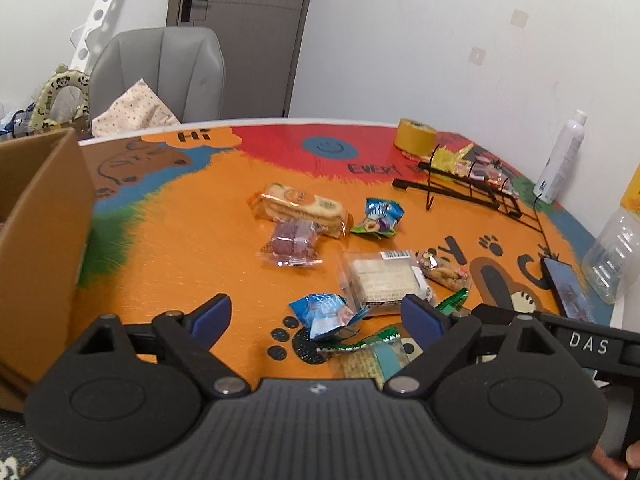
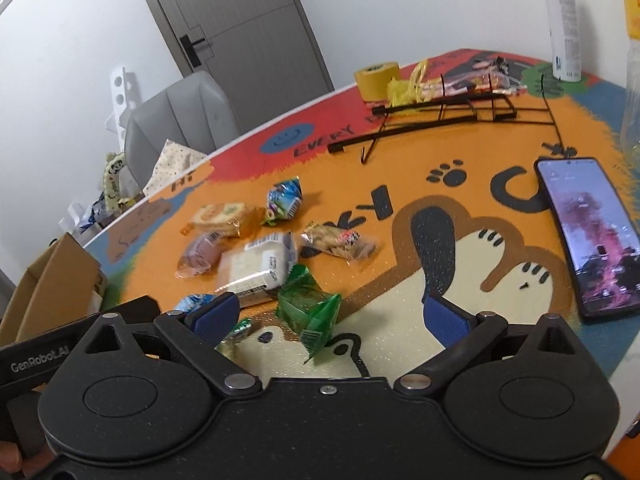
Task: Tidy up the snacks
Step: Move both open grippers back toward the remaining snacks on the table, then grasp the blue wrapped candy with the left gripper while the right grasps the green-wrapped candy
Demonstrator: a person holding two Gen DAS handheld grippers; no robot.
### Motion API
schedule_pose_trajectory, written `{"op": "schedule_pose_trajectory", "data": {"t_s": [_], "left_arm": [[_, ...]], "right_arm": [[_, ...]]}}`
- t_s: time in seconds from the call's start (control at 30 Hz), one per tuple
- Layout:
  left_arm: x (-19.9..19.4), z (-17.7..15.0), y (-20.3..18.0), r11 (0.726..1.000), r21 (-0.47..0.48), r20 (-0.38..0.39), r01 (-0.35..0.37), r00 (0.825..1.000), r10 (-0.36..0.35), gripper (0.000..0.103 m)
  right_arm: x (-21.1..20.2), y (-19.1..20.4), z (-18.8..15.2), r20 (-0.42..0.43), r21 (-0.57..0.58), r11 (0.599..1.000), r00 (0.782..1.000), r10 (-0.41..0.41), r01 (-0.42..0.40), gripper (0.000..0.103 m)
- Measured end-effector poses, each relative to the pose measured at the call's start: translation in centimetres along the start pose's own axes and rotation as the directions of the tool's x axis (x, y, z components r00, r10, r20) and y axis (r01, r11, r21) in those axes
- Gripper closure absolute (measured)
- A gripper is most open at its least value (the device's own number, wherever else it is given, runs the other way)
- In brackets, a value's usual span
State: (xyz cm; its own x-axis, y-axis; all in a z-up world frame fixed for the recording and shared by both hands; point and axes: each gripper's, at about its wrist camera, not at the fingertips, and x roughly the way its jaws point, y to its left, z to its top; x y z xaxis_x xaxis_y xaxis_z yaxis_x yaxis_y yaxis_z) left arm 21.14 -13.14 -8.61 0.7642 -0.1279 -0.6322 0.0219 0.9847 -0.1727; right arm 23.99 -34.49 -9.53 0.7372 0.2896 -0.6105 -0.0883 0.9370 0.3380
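Several wrapped snacks lie on the colourful table mat: a biscuit pack, a purple sweet pack, a white cake pack, a nut pack, two blue packs and a green pack. My left gripper is open above the near blue pack. My right gripper is open with the green pack between its fingers, not gripped. A black wire rack holds a few snacks at the far side.
A cardboard box stands at the table's left edge. A phone lies at the right. A yellow tape roll, a white spray bottle and a clear plastic bottle stand at the back and right. A grey chair is behind the table.
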Motion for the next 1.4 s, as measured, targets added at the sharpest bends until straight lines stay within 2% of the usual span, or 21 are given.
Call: {"op": "schedule_pose_trajectory", "data": {"t_s": [0.27,0.4,0.5,0.57,0.67,0.73,0.8,0.97,1.4], "left_arm": [[2.9,-0.1,-0.7,1.000,0.008,-0.048,-0.011,0.999,0.012,0.023],[3.9,-0.2,-0.9,1.000,0.004,-0.062,-0.016,0.998,0.016,0.027],[4.5,-0.4,-1.1,1.000,0.006,-0.064,-0.018,0.998,0.018,0.039],[4.7,-0.5,-1.2,1.000,0.007,-0.062,-0.017,0.998,0.018,0.052],[4.7,-0.7,-1.4,0.999,0.026,-0.053,-0.032,0.998,0.034,0.062],[4.7,-0.6,-1.3,0.999,0.019,-0.053,-0.027,0.998,0.028,0.066],[4.5,-0.6,-1.2,1.000,0.008,-0.052,-0.026,0.998,0.027,0.067],[3.2,-0.3,-0.7,1.000,0.002,-0.019,-0.030,0.999,0.030,0.074],[0.3,0.5,0.6,0.999,-0.030,0.034,-0.015,0.999,0.016,0.076]], "right_arm": [[1.9,-0.6,0.0,-0.036,0.020,1.000,0.999,0.014,-0.014,0.009],[2.3,-0.3,-0.1,-0.036,-0.015,1.000,0.999,0.003,-0.003,0.017],[2.4,-0.2,0.0,-0.032,-0.031,1.000,0.999,-0.006,0.005,0.023],[2.4,-0.1,-0.1,-0.028,-0.040,0.999,1.000,-0.011,0.010,0.028],[2.4,0.3,-0.3,-0.026,-0.059,0.998,1.000,-0.014,0.012,0.046],[2.5,0.6,-0.3,-0.040,-0.065,0.998,0.999,0.006,-0.009,0.066],[2.5,0.8,-0.4,-0.046,-0.067,0.997,0.999,0.020,-0.023,0.069],[2.1,1.0,-0.4,-0.044,-0.074,0.997,0.999,0.024,-0.027,0.070],[0.1,2.1,0.3,-0.005,-0.070,0.996,0.999,0.049,-0.049,0.071]]}}
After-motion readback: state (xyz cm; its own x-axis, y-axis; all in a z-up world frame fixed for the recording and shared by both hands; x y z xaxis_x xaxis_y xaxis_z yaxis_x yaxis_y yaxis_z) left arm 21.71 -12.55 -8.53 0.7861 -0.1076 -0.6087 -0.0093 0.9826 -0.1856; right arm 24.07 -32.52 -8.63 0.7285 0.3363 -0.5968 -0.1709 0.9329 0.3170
